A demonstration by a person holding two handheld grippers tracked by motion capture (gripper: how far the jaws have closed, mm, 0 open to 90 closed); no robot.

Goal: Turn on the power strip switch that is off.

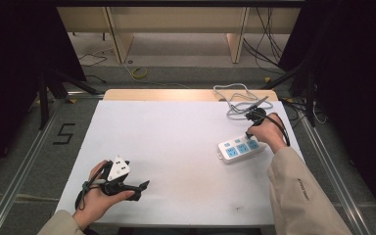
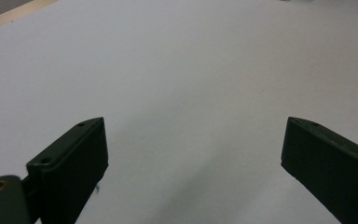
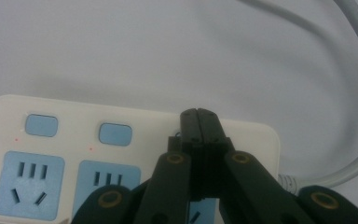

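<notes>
— High view?
— Left gripper [image 1: 144, 185] low left on the table [image 1: 176, 147]; right gripper [image 1: 248, 134] mid right, tip down on the strip [image 1: 241, 149], cord [image 1: 237, 100] coiled above

— Left gripper view?
— Jaws spread wide over bare table [image 2: 191, 70]

— Right gripper view?
— Jaws pressed together at centre, tips on the strip's [image 3: 51, 154] third button spot; cord [image 3: 354, 116] curves right

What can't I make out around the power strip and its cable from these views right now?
- Third switch on the power strip: right gripper view, covered by the shut right gripper; contact unclear.
- Third outlet: same view, behind the gripper's linkage.
- Cable plug end: high view, lost in the coil, too small.
- Strip's near edge: right gripper view, cut off at the bottom.
</notes>
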